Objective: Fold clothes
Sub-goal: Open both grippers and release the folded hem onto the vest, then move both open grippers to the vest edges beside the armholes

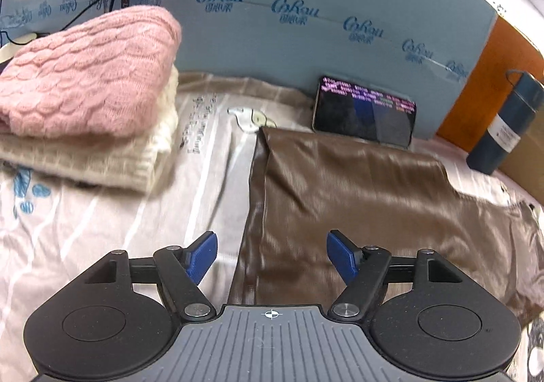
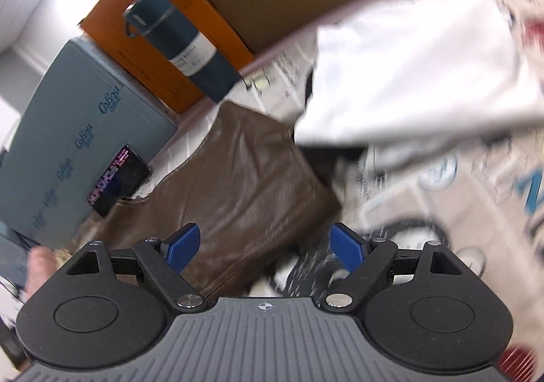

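Hovering over the brown garment (image 1: 357,198), left claw (image 1: 272,258) and right claw (image 2: 267,251) gape wide, holding nothing.

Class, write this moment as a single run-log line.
left gripper: open, empty | right gripper: open, empty | brown garment: flat on bed | pink sweater: folded, stacked

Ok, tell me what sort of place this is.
Probably a bedroom at home, with the work done on a bed: a printed bedsheet lies under everything, folded knit sweaters are stacked on it, and a brown satin garment lies spread beside cardboard boxes.
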The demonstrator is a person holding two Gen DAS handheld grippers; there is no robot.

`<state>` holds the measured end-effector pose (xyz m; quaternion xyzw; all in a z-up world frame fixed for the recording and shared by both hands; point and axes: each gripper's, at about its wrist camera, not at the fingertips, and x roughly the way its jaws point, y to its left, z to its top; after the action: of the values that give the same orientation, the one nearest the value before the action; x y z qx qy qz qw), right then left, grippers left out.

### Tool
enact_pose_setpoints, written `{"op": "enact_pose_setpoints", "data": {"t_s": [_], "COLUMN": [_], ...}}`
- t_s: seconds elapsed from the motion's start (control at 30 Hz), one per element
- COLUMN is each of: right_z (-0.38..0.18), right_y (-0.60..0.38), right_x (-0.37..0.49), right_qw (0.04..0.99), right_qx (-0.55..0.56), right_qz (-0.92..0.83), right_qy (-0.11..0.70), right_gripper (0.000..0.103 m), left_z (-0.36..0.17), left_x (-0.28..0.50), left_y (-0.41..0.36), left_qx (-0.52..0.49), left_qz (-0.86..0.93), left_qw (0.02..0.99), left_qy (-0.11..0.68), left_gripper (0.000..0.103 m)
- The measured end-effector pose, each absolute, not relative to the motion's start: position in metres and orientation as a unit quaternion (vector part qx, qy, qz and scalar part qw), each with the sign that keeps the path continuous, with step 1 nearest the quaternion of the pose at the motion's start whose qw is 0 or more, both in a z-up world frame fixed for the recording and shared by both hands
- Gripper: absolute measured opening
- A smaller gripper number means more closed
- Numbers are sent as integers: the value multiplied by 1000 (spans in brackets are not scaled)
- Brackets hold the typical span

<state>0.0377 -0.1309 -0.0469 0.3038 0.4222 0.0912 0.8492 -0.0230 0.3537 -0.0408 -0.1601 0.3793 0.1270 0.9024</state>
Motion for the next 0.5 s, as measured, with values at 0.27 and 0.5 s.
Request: {"op": "enact_pose_setpoints", "data": {"t_s": [0.27,0.5], "right_z": [-79,-88], "right_y": [-139,-133], "right_x": [34,38], "right_qw": [802,811], "right_qx": [425,444], "right_qz": [65,58], "right_qy": [415,378], "right_gripper": [84,84], "left_z": [-51,-54], "left_x": [-37,-39], "left_y": [353,355], "left_qx": [-158,-154], "left_qz": [120,108], "left_qw": [892,890], "left_qy": [406,415], "left_gripper": [73,78]}}
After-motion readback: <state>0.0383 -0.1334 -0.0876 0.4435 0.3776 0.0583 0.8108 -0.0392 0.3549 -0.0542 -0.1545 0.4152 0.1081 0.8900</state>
